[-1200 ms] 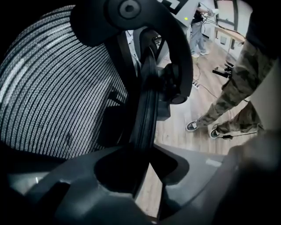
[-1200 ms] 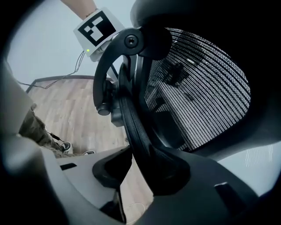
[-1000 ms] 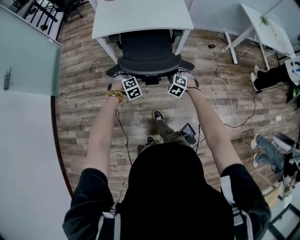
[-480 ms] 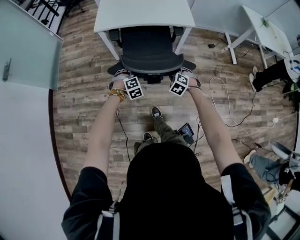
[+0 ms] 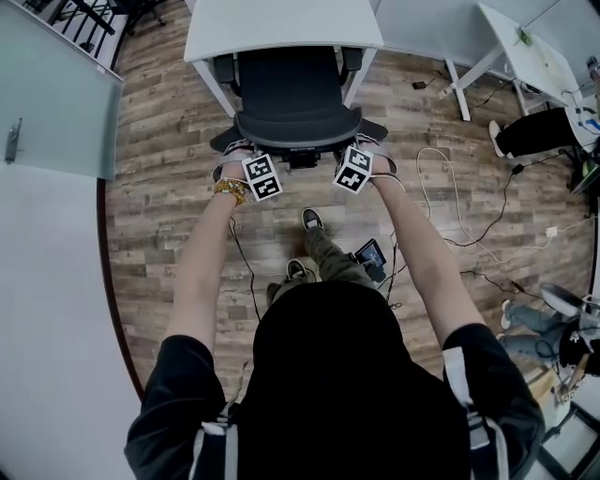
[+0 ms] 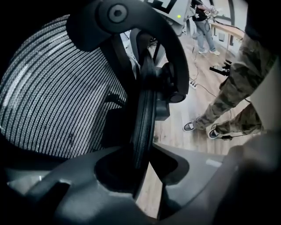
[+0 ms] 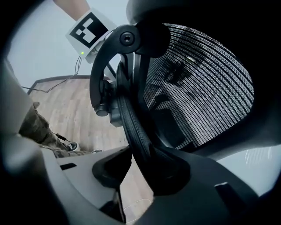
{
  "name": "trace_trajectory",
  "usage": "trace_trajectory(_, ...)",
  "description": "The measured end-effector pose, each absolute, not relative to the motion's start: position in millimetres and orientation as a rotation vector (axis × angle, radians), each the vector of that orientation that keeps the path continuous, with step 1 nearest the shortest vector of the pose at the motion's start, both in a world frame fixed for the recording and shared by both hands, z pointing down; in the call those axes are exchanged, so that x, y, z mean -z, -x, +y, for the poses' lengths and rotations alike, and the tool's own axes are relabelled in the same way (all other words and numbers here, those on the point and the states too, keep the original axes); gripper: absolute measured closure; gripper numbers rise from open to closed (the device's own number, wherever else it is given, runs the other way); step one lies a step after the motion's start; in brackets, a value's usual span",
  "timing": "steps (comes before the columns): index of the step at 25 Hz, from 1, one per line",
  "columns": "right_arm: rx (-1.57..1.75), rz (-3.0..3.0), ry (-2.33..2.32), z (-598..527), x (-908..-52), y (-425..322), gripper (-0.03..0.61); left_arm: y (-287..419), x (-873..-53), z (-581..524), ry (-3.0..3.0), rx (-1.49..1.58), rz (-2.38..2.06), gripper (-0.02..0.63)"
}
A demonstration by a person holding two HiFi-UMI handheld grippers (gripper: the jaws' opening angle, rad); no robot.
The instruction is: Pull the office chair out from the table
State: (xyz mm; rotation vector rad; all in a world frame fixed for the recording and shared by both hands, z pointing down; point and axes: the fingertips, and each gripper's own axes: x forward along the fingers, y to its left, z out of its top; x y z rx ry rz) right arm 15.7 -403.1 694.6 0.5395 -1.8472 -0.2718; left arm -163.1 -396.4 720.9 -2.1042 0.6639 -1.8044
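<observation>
A black mesh office chair (image 5: 295,94) stands at the white table (image 5: 281,23), its seat partly under the top. My left gripper (image 5: 251,157) holds the left end of the backrest's top rim and my right gripper (image 5: 362,152) holds the right end. In the left gripper view the ribbed backrest rim (image 6: 145,114) runs down between the jaws of the left gripper (image 6: 140,171), which are shut on it. In the right gripper view the same rim (image 7: 131,118) is clamped in the right gripper (image 7: 140,173). Mesh fills the space beside both jaws.
My feet (image 5: 314,223) stand on the wood floor just behind the chair, next to a small device (image 5: 368,255). Cables (image 5: 450,206) trail over the floor at right. A second white table (image 5: 525,56) and a person's legs (image 5: 534,131) are at far right; a glass panel (image 5: 47,94) is at left.
The chair has rolled back toward me with both grippers on its backrest; more of the seat now shows outside the table's edge. Both grips are unchanged.
</observation>
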Motion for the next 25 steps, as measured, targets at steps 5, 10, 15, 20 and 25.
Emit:
trace_trajectory(5, 0.278, -1.857, -0.544, -384.5, -691.5, -11.3, 0.450, 164.6, -720.9, -379.7, 2.078, 1.791, 0.680, 0.484)
trace_trajectory(10, 0.292, -1.853, -0.546, -366.5, -691.7, -12.7, 0.450, 164.4, -721.5, -361.3, 2.080, 1.795, 0.676, 0.485)
trace_trajectory(15, 0.289, -1.857, -0.548, -348.4, -693.2, -11.0, 0.451, 165.7, -724.0, -344.7, 2.073, 1.798, 0.683, 0.483)
trace_trajectory(20, 0.299, -1.850, -0.558, -335.5, -697.2, -13.4, 0.449, 165.0, -724.1, -331.8, 2.057, 1.775, 0.697, 0.483)
trace_trajectory(25, 0.298, -1.845, -0.559, -324.6, -698.9, -10.0, 0.449, 168.6, -723.4, -321.5, 2.052, 1.762, 0.696, 0.483)
